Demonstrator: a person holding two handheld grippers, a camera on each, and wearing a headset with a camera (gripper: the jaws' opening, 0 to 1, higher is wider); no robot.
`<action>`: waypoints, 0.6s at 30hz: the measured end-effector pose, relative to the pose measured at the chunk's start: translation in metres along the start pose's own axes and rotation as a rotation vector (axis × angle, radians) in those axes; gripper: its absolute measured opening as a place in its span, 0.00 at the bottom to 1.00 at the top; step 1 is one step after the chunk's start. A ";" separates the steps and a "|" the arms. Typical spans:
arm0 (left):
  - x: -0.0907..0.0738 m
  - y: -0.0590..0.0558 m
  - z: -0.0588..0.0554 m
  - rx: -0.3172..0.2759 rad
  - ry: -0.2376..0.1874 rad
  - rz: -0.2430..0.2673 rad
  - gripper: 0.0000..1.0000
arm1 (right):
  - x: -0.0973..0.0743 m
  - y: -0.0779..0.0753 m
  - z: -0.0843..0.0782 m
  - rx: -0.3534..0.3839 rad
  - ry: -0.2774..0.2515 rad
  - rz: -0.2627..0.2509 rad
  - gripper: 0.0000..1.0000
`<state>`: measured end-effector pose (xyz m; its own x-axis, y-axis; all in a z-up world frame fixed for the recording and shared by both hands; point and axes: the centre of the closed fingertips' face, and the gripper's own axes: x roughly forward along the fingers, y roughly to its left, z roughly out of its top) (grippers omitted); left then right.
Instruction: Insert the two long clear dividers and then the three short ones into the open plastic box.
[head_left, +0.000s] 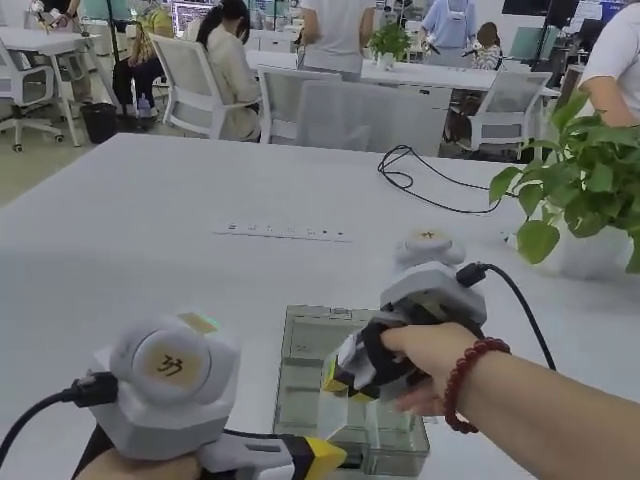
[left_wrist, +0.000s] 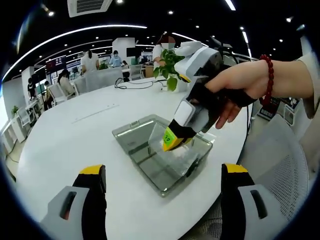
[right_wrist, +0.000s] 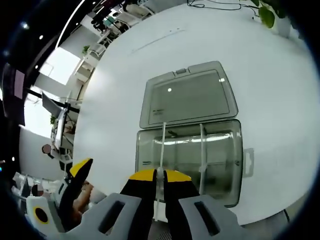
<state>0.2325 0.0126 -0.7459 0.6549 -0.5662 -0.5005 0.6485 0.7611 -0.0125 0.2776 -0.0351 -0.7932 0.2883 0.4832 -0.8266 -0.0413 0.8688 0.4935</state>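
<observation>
Right gripper (right_wrist: 159, 176) pinching a clear divider (right_wrist: 163, 145) upright in the open box (right_wrist: 222, 170), perhaps seated, second divider (right_wrist: 202, 150) beside it, left gripper (left_wrist: 163, 170) spread.

Clear grey-tint box (right_wrist: 190, 97), yellow-tipped blk jaws, white table (head_left: 150, 230), red bead bracelet (head_left: 470, 380)

Box (right_wrist: 220, 165): clear, grey-tinted plastic, glossy, glints on its lid. Long divider (right_wrist: 161, 150): clear glossy plastic. Table (head_left: 150, 250): smooth matt white. My right gripper (right_wrist: 159, 182) and left gripper (left_wrist: 162, 170): matt grey plastic shells, black jaws, yellow tips. My bracelet (head_left: 465, 385): polished dark-red beads.
</observation>
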 end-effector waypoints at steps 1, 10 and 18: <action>0.000 -0.001 0.001 0.003 -0.004 -0.002 0.98 | 0.001 0.000 0.001 0.003 0.002 -0.004 0.06; 0.000 0.000 0.000 0.003 -0.006 -0.001 0.99 | 0.005 -0.007 -0.002 0.014 0.051 -0.038 0.06; -0.002 0.005 0.000 -0.003 -0.009 0.008 0.97 | 0.009 -0.011 -0.003 0.016 0.067 -0.050 0.06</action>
<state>0.2344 0.0174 -0.7450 0.6635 -0.5626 -0.4932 0.6417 0.7669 -0.0114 0.2780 -0.0397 -0.8073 0.2253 0.4460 -0.8662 -0.0126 0.8904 0.4551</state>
